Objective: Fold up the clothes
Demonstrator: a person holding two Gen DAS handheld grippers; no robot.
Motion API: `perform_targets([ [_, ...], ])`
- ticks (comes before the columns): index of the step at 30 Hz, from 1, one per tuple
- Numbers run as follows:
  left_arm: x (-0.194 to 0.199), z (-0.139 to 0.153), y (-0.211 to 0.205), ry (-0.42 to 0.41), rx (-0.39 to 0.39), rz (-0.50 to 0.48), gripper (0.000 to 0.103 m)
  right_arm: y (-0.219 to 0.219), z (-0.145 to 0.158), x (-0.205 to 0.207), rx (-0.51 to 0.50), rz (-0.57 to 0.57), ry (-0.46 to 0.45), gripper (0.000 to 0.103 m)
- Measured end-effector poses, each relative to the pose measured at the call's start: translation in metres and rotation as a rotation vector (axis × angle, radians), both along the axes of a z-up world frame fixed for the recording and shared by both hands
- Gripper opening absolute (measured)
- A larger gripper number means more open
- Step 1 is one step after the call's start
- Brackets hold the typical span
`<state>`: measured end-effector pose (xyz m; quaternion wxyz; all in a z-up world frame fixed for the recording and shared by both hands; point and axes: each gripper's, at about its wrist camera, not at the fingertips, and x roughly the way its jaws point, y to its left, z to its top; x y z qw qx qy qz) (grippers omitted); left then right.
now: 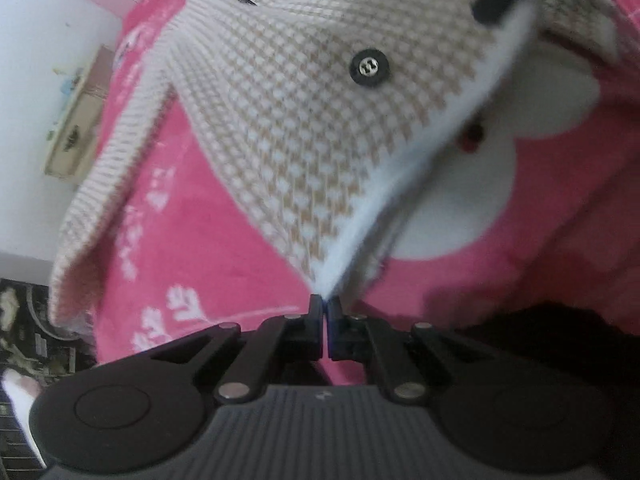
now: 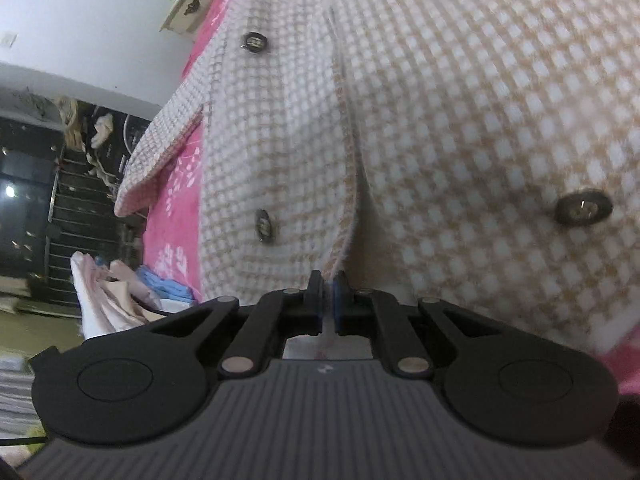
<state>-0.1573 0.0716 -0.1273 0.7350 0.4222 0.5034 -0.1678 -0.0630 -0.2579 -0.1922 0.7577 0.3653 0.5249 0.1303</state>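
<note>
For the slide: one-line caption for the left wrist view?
Left gripper pinching a corner of the checked button-front jacket, lifting it off the pink blanket.

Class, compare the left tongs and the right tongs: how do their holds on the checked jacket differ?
Left tongs pinch a pointed white-lined corner of the checked jacket, lifted above the pink blanket. Right tongs pinch a front edge beside a button. Both are shut on the fabric.

Black tool (image 1: 324, 303), ribbed grey housing
</note>
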Motion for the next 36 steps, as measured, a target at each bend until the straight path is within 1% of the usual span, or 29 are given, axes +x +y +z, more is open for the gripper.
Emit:
perform_targets([
  [2,0.006,-0.001,0.010,0.059,-0.032,0.058,0.003,0.000,0.009,0.001,-0.068,0.026,-0.029,0.003],
  [3,0.011,0.001,0.017,0.091,-0.056,0.105,0.007,0.002,0.009,0.002,-0.119,0.045,-0.028,0.003],
  [4,0.020,0.006,0.025,0.128,-0.087,0.166,0.017,0.002,0.005,0.004,-0.171,0.064,-0.017,0.003],
  [5,0.028,0.013,0.035,0.158,-0.125,0.230,0.021,0.003,0.001,0.005,-0.222,0.083,-0.005,0.003],
  [6,0.034,0.021,0.045,0.179,-0.169,0.293,0.026,0.002,-0.001,0.006,-0.233,0.088,0.002,0.003],
  [7,0.042,0.031,0.056,0.194,-0.234,0.358,0.028,0.001,-0.001,0.005,-0.218,0.080,0.002,0.003],
  [8,0.050,0.042,0.068,0.206,-0.318,0.424,0.031,0.000,0.000,0.005,-0.211,0.077,-0.001,0.003],
  [10,0.075,0.054,0.084,0.225,-0.481,0.538,0.047,0.001,0.002,0.003,-0.226,0.087,-0.013,0.003],
  [11,0.087,0.055,0.089,0.229,-0.550,0.587,0.050,0.001,0.001,0.002,-0.226,0.086,-0.014,0.003],
  [12,0.097,0.055,0.091,0.230,-0.610,0.631,0.055,0.000,0.000,0.002,-0.221,0.081,-0.011,0.003],
  [13,0.106,0.052,0.090,0.226,-0.645,0.660,0.060,-0.002,-0.001,0.002,-0.218,0.078,-0.009,0.003],
  [15,0.123,0.040,0.082,0.210,-0.672,0.696,0.064,-0.001,0.001,0.001,-0.219,0.078,-0.010,0.003],
  [16,0.132,0.031,0.076,0.204,-0.660,0.707,0.064,-0.001,0.002,0.000,-0.220,0.078,-0.011,0.003],
  [17,0.139,0.021,0.068,0.203,-0.634,0.703,0.061,0.000,0.003,0.000,-0.222,0.079,-0.012,0.003],
  [18,0.144,0.013,0.060,0.204,-0.613,0.691,0.044,-0.001,0.003,0.000,-0.222,0.077,-0.010,0.003],
  [19,0.147,0.007,0.056,0.204,-0.600,0.696,0.005,0.003,0.003,0.000,-0.224,0.077,-0.010,0.003],
  [20,0.150,0.003,0.056,0.202,-0.594,0.716,0.007,0.006,0.003,0.001,-0.227,0.080,-0.013,0.003],
  [21,0.151,0.004,0.058,0.196,-0.600,0.737,0.006,0.007,0.004,0.000,-0.232,0.085,-0.017,0.003],
  [24,0.146,0.023,0.078,0.155,-0.671,0.812,0.005,0.007,0.018,-0.001,-0.222,0.078,-0.039,0.003],
  [26,0.142,0.031,0.093,0.137,-0.710,0.853,0.005,0.009,0.036,-0.003,-0.206,0.079,-0.082,0.003],
  [27,0.142,0.031,0.098,0.135,-0.717,0.866,0.005,0.011,0.043,-0.004,-0.219,0.090,-0.101,0.003],
  [28,0.141,0.025,0.099,0.143,-0.706,0.875,0.006,0.014,0.046,-0.004,-0.241,0.107,-0.107,0.003],
  [29,0.141,0.016,0.098,0.156,-0.687,0.881,0.006,0.016,0.044,-0.003,-0.258,0.117,-0.096,0.003],
  [30,0.141,0.011,0.095,0.165,-0.670,0.881,0.007,0.017,0.036,-0.002,-0.271,0.122,-0.065,0.003],
  [31,0.140,0.007,0.091,0.169,-0.654,0.875,0.010,0.018,0.021,0.000,-0.283,0.133,-0.005,0.004],
  [32,0.140,0.004,0.087,0.173,-0.638,0.869,0.011,0.019,0.004,0.003,-0.290,0.163,0.081,0.005],
  [33,0.140,0.004,0.083,0.172,-0.624,0.853,0.013,0.016,0.004,0.006,-0.272,0.171,0.103,0.007],
  [35,0.140,0.008,0.077,0.160,-0.601,0.811,0.017,0.009,0.006,0.011,-0.231,0.183,0.133,0.009],
  [36,0.139,0.009,0.075,0.154,-0.593,0.794,0.021,0.005,0.017,0.016,-0.220,0.204,0.122,0.009],
])
